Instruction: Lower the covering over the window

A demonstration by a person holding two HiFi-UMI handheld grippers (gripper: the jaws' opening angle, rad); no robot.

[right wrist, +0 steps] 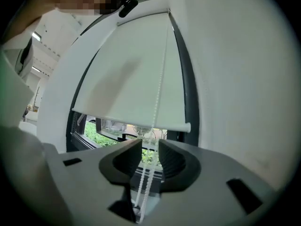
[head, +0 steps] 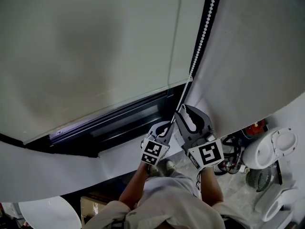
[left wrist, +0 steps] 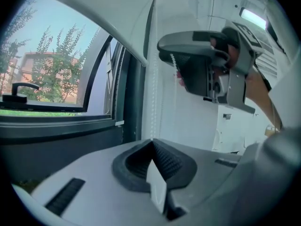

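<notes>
A pale grey fabric roller blind (head: 95,56) hangs over most of the dark-framed window (head: 121,120). Its white bottom bar (right wrist: 141,122) sits a little above the lower edge of the window frame, and the strip of glass left uncovered below it shows green trees (left wrist: 61,65) outside. A white bead chain (head: 203,32) runs down along the blind's right edge, next to the white wall (head: 257,56).

The left gripper (left wrist: 151,142) points roughly level at the right side of the window. Its fingers are pressed fully together and pinch the chain at their tips. The right gripper (right wrist: 149,147) is higher up the same chain, just above the left gripper. Its fingers stand wide apart, and two strands of the chain hang through the gap between them without being squeezed.
</notes>
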